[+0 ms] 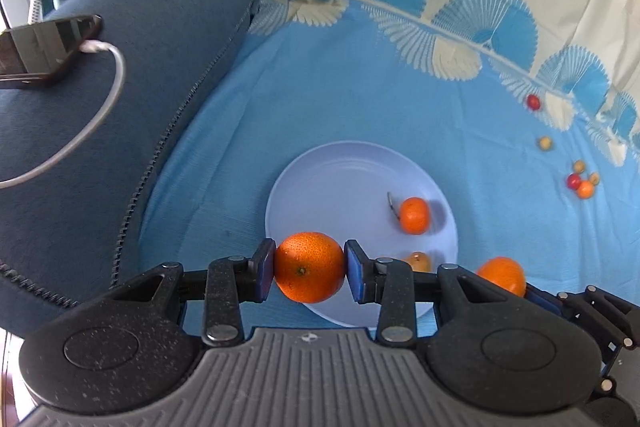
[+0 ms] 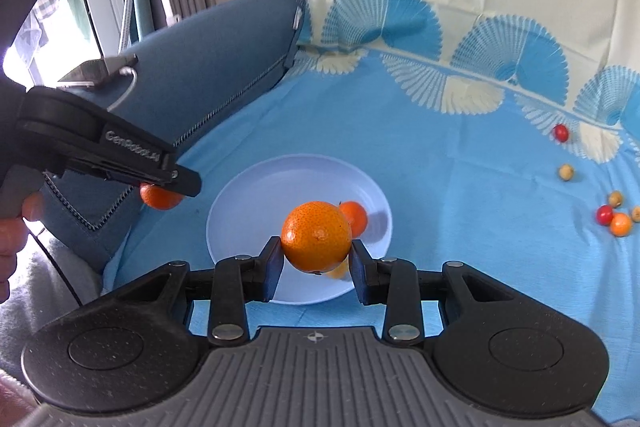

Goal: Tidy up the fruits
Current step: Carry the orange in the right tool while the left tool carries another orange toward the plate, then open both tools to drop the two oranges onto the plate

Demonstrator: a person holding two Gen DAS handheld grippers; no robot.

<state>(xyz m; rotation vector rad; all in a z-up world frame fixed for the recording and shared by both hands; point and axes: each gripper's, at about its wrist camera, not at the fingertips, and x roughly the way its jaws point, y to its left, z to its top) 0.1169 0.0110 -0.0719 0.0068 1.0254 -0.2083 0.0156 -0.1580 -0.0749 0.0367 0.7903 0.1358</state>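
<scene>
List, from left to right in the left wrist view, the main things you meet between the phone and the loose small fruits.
Phone → white cable → orange in the left claw → small orange on the plate → cluster of small fruits

Pale blue plate [image 1: 320, 171], the landmark, lies flat. On it: one small orange [image 1: 415, 215] and a yellowish fruit [image 1: 420, 261], partly hidden. Two larger oranges [image 1: 309, 267] [image 2: 316, 237] are off the surface, above its near rim. Small red, yellow and orange fruits [image 2: 612, 215] lie scattered well right of it.
</scene>
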